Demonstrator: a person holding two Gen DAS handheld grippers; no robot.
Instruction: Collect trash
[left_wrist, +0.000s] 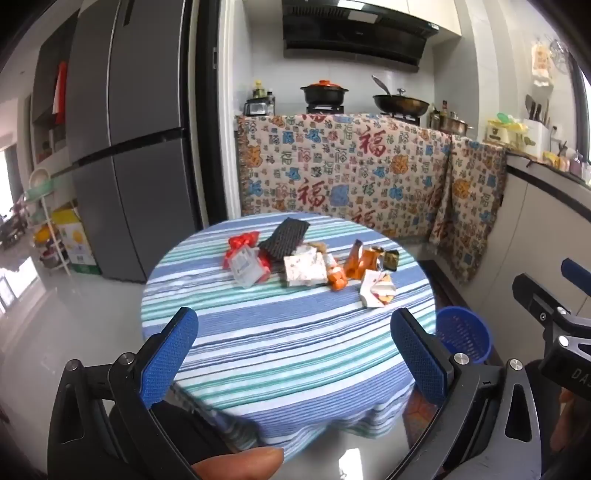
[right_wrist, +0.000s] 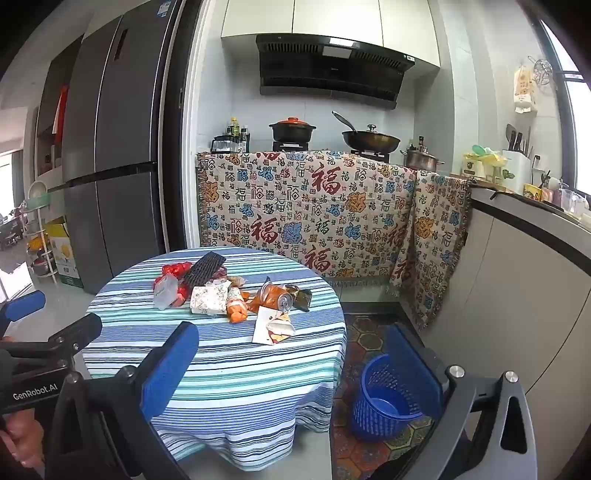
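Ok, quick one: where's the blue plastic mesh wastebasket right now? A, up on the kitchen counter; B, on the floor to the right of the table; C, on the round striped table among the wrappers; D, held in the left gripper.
B: the blue plastic mesh wastebasket stands on the patterned floor mat right of the round striped table, apart from the wrappers.

Kitchen, daylight from right-side window (right_wrist: 580, 110).
Grey fridge (right_wrist: 118, 166) left, range hood (right_wrist: 332, 66) above patterned-cloth-draped counter (right_wrist: 306, 206), glossy pale floor (left_wrist: 55, 350), hexagon-pattern mat (right_wrist: 369, 332).
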